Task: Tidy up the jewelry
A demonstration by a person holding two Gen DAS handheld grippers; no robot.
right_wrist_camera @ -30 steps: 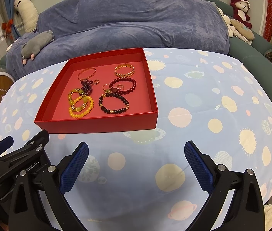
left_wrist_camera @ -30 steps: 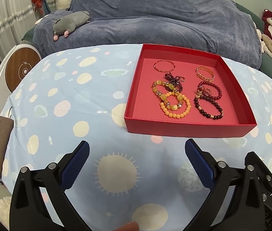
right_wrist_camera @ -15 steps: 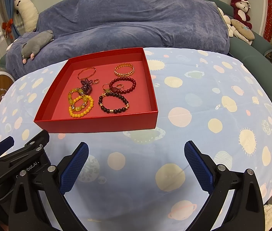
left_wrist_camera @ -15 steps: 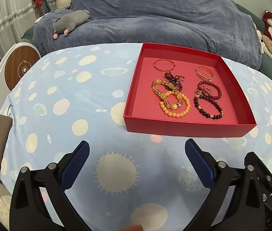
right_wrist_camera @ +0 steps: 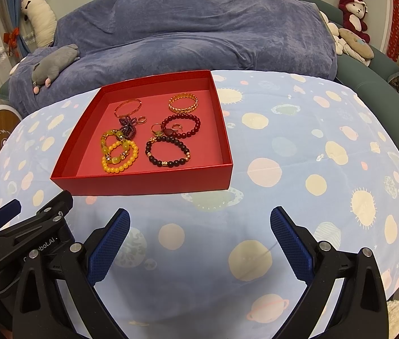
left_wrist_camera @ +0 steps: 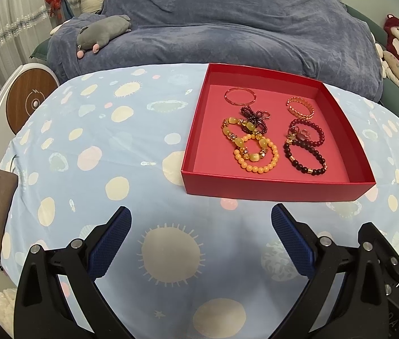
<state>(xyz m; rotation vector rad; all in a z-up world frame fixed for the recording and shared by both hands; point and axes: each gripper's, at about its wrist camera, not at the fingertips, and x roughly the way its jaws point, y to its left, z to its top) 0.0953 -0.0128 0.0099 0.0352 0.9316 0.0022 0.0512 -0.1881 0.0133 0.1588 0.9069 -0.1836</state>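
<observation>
"…bot.AI" partly legible on left claw [right_wrist_camera: 58, 217] body, lightning symbol on round disc [left_wrist_camera: 34, 102]

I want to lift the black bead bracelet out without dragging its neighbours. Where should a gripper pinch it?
Pinch the black bead bracelet on its near arc, coming from above with one finger inside the loop. It lies flat on the red box floor, and only its far side touches the dark red bracelet and small rings.

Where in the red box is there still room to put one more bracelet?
The red box has bare floor along its left wall, beside the orange bead bracelet, and along the near wall in front of the dark bead bracelet. There is a gap too between the thin bangle and the gold bracelet. The middle is crowded, with bracelets touching.
</observation>
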